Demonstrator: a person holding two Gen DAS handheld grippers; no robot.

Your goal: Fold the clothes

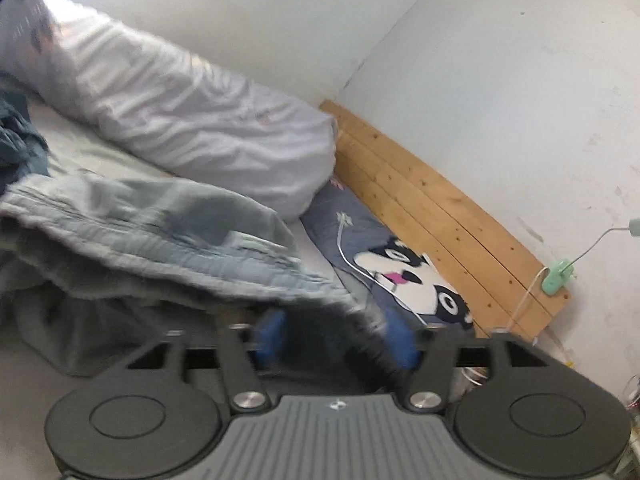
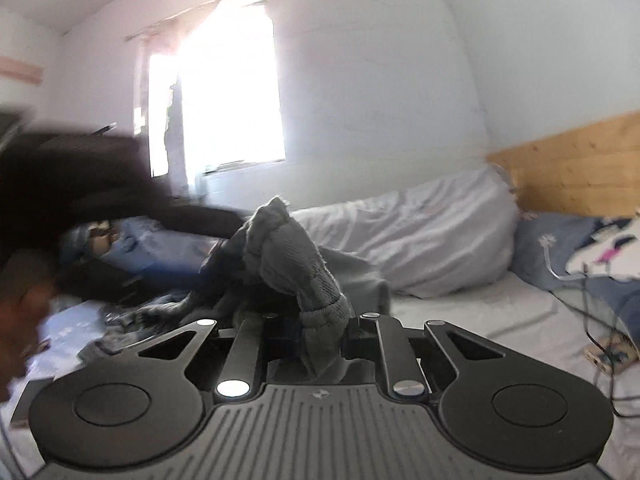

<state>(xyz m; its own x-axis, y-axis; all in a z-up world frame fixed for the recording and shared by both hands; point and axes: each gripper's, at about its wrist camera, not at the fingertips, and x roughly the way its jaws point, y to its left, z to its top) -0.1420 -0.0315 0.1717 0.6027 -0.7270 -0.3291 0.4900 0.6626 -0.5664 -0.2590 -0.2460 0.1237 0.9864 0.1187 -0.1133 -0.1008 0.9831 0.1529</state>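
Gripping grey garment | right gripper fingers clamp its ribbed cuff

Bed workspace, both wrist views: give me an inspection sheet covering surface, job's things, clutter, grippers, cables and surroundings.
Surface: bed, pale sheet, bare patch near the pillow end.
Job's things: grey garment bunched and lifted off the bed; ribbed cuff in the right wrist view.
Clutter: white duvet rolled along the wall; cartoon pillow; blue clothes pile; small box at the bed edge.
Grippers: left gripper shut on the garment, blurred; right gripper shut on the cuff.
Cables: white cable across the pillow; dark cable on the sheet.
Surroundings: wooden headboard, clip lamp, bright window, white walls.
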